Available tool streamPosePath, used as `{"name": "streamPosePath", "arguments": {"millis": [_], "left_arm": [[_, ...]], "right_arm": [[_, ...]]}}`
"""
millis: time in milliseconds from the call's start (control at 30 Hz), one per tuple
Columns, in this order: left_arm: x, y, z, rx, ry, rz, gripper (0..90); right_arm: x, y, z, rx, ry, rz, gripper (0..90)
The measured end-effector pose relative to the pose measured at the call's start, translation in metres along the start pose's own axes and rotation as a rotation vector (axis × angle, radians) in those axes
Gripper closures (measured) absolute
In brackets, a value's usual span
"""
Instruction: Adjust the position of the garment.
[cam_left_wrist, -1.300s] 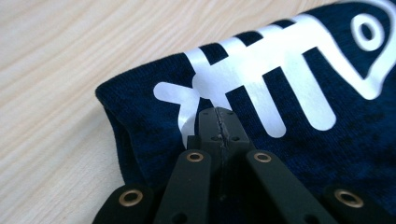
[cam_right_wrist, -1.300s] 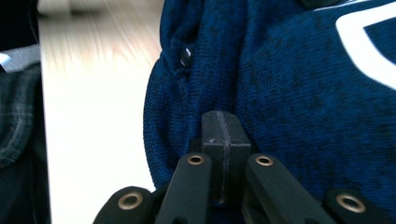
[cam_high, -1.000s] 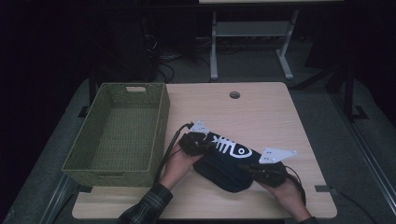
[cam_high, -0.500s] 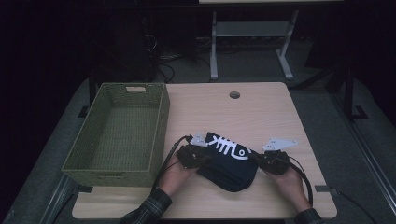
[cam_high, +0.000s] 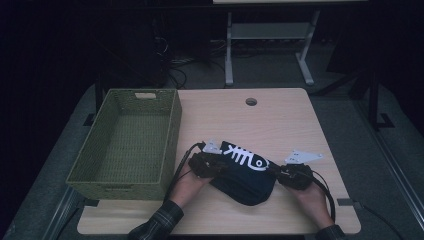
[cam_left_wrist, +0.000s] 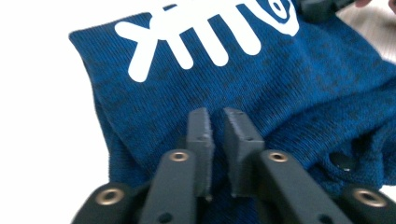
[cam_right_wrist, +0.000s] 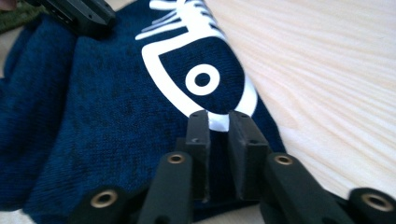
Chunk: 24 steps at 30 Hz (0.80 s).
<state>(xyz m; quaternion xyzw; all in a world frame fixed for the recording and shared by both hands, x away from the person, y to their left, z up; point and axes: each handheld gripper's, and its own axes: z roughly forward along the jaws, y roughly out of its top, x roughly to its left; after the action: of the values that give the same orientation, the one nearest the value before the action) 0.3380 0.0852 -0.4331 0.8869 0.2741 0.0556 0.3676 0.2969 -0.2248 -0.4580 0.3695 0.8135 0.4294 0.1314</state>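
A dark blue knitted garment (cam_high: 245, 175) with a white fish-skeleton print lies folded on the wooden table (cam_high: 285, 125). My left gripper (cam_high: 221, 168) rests at its left end and my right gripper (cam_high: 275, 173) at its right end. In the left gripper view the garment (cam_left_wrist: 289, 74) lies under the jaws; the left gripper (cam_left_wrist: 218, 114) has just been opening to a narrow slit, with no fold pinched between the pads. In the right gripper view the right gripper (cam_right_wrist: 218, 116) has likewise been opening over the fish head on the garment (cam_right_wrist: 93, 116), pads apart and off the cloth.
A green woven basket (cam_high: 172, 135) stands empty at the table's left, close to my left hand. A round cable hole (cam_high: 251, 101) is at the table's far middle. A metal frame stands on the dark floor beyond.
The garment has gone from a slanted stretch to lying nearly level on the table. The left gripper came nearer, the right shifted slightly. Both pairs of jaws have parted a little.
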Motion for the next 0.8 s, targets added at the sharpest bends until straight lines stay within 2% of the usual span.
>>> {"name": "streamPosePath", "arguments": {"millis": [67,167,233,300,367,467,533,567,667,800], "left_arm": [[0.002,0.002,-0.002,-0.005,0.004,-0.011,71.4],[0.004,0.005,-0.003,-0.018,-0.002,-0.026,60.8],[0.007,0.007,-0.003,-0.010,0.000,-0.032,52.1],[0.010,0.007,-0.001,-0.031,0.003,-0.052,45.4],[0.013,0.008,0.001,-0.014,0.011,-0.051,38.9],[0.018,0.010,0.003,-0.006,0.018,-0.055,30.6],[0.021,0.012,0.005,-0.015,0.005,-0.063,27.4],[0.022,0.013,0.007,-0.020,0.004,-0.078,26.0],[0.028,0.012,0.010,-0.023,0.012,-0.082,19.9],[0.035,0.009,0.014,-0.017,0.000,-0.098,15.4]], "right_arm": [[-0.001,-0.001,-0.007,-0.018,-0.007,0.005,69.8],[-0.002,-0.007,-0.016,-0.045,-0.051,0.010,54.7],[-0.005,-0.012,-0.024,-0.047,-0.071,0.040,46.7],[-0.006,-0.017,-0.030,-0.068,-0.081,0.061,39.1],[-0.007,-0.023,-0.036,-0.072,-0.102,0.081,32.1],[-0.009,-0.035,-0.037,-0.026,-0.131,0.097,23.4],[-0.010,-0.041,-0.037,-0.001,-0.149,0.104,16.7],[-0.011,-0.042,-0.036,0.013,-0.158,0.105,16.0],[-0.012,-0.045,-0.032,0.046,-0.178,0.113,13.6],[-0.013,-0.048,-0.026,0.088,-0.194,0.114,13.3]]}}
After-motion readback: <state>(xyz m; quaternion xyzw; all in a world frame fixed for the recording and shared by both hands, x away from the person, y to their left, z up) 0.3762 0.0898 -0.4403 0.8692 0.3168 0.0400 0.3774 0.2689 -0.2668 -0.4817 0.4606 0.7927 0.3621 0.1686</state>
